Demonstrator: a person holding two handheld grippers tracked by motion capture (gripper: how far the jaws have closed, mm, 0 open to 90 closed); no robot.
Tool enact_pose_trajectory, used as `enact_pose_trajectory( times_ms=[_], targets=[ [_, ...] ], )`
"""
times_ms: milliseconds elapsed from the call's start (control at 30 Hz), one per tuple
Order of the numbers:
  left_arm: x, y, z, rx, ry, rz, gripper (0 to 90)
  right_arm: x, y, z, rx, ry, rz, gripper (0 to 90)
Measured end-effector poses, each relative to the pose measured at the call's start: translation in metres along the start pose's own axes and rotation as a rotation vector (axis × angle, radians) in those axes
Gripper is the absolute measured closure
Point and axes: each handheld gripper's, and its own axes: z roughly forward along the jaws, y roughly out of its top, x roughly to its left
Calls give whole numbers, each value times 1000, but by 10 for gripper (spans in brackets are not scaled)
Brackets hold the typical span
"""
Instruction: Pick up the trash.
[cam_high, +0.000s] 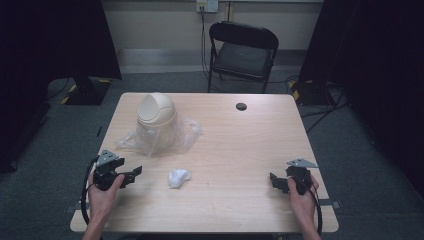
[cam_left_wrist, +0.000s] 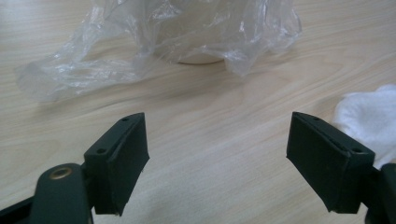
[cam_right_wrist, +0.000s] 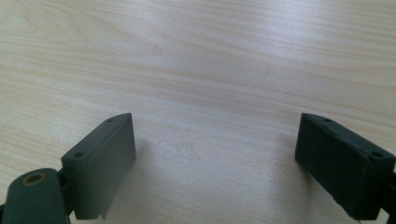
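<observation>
A light wooden table (cam_high: 240, 150) carries a small cream bin with a domed swing lid (cam_high: 156, 116), which stands toward the far left corner, wrapped loosely at its base in a clear plastic bag (cam_high: 186, 134) that spreads out over the wood on both sides. Nearer the front edge, a little left of the middle, lies a crumpled white tissue (cam_high: 178, 177), apart from the bag. A dark round cable hole (cam_high: 241, 106) sits close to the far edge, right of centre. The left gripper (cam_high: 131, 176) rests low over the table near the front left corner, held in the person's left hand (cam_high: 102, 195), its jaws spread wide with nothing between them; in the left gripper view the left gripper (cam_left_wrist: 217, 158) points across bare wood toward the plastic bag (cam_left_wrist: 154, 42), with the bin's base dimly visible through the film, and the white tissue (cam_left_wrist: 369, 116) lies just beside the jaw at that view's right, whether touching cannot be told. The right gripper (cam_high: 277, 182) sits near the front right corner, held in the right hand (cam_high: 300, 192), likewise released and wide apart; in the right gripper view the right gripper (cam_right_wrist: 215, 163) frames plain wood grain. The two grippers are well apart, one toward each side edge. Beyond the far edge a black folding chair (cam_high: 243, 50) stands on the grey floor.
</observation>
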Motion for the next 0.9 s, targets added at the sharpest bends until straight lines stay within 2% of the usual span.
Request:
enact_pose_trajectory(
  times_ms=[67, 133, 200, 267, 367, 600, 767, 800, 900],
  targets=[
    [-1, 5, 0, 3, -1, 13, 172, 0, 0, 0, -1, 1, -1, 114],
    [-1, 13, -1, -4, -28, 11, 170, 0, 0, 0, -1, 1, -1, 114],
    [0, 16, -1, -3, -36, 18, 168, 0, 0, 0, -1, 0, 0, 114],
    [0, 23, -2, -8, -29, 35, 166, 0, 0, 0, -1, 1, -1, 114],
    [1, 37, -2, -23, -52, 42, 166, 0, 0, 0, 0, 0, -3, 114],
    [-2, 57, 1, -49, -58, 73, 174, 0, 0, 0, 0, 0, -2, 114],
    [-2, 68, 5, -62, -73, 68, 184, 0, 0, 0, 0, 0, 0, 114],
    [-1, 75, 4, -87, -82, 59, 185, 0, 0, 0, 0, 0, -2, 114],
    [0, 81, 3, -95, -90, 58, 191, 0, 0, 0, 0, 0, 0, 114]
  ],
)
